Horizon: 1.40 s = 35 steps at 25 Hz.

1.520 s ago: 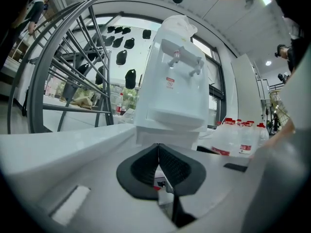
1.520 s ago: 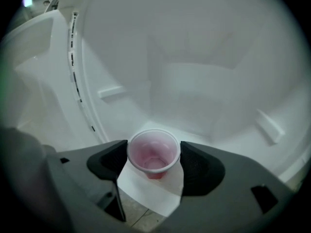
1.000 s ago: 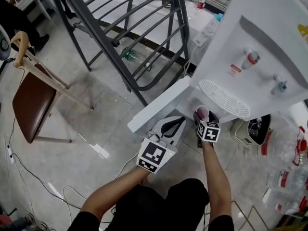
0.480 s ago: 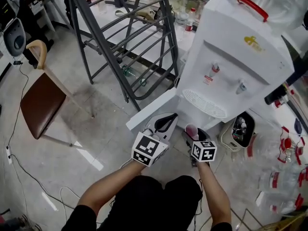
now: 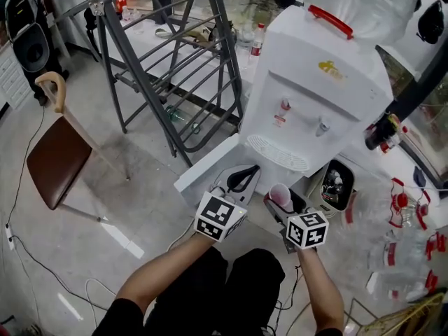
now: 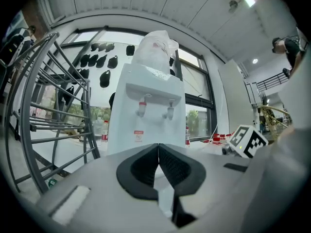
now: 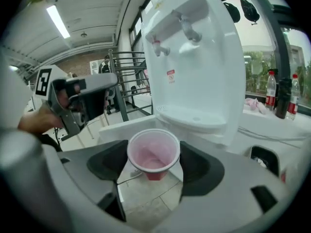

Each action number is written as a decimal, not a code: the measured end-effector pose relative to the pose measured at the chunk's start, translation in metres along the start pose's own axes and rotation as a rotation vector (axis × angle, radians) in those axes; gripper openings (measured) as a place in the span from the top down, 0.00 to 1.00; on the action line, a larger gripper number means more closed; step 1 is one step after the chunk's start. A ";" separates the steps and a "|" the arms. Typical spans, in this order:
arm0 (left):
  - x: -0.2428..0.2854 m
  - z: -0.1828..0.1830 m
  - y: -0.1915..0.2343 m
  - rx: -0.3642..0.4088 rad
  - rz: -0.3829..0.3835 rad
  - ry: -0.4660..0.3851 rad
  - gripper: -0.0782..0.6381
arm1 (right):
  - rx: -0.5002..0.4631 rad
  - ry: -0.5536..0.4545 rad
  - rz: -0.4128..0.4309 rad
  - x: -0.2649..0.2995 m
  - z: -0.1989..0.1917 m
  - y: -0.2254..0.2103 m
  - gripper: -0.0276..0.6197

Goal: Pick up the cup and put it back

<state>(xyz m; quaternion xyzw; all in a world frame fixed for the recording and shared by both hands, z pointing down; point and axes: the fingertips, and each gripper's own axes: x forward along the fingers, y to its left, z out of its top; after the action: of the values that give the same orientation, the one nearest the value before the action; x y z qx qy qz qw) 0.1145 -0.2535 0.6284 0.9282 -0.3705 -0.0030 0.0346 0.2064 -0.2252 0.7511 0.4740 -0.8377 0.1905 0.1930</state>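
A pink plastic cup point(image 7: 153, 154) stands upright and empty between the jaws of my right gripper point(image 7: 154, 160), which is shut on it. In the head view the cup point(image 5: 281, 197) hangs just below and in front of the drip tray point(image 5: 278, 152) of the white water dispenser point(image 5: 311, 100). My left gripper point(image 5: 241, 178) is beside it on the left, jaws shut with nothing between them point(image 6: 158, 160). The dispenser's red and blue taps point(image 7: 171, 30) are above and beyond the cup.
A grey metal frame point(image 5: 175, 68) stands to the left of the dispenser, and a brown-seated chair point(image 5: 52, 156) further left. A white open door panel point(image 5: 206, 166) juts out low at the dispenser's base. Water bottles point(image 5: 409, 236) lie at the right. Cables run over the tiled floor.
The head view has tilted up, so more of the dispenser shows. The right gripper, still holding the cup, has drawn slightly back from the drip tray. The left gripper stays beside it.
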 end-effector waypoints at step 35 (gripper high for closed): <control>0.010 0.013 -0.008 0.069 -0.024 -0.031 0.88 | -0.060 -0.123 -0.202 0.018 0.107 -0.087 0.46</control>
<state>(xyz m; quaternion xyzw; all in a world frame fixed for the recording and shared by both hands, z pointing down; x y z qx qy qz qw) 0.1270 -0.2550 0.6152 0.9330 -0.3597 -0.0050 -0.0031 0.2574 -0.3336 0.6810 0.5609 -0.8012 0.1155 0.1736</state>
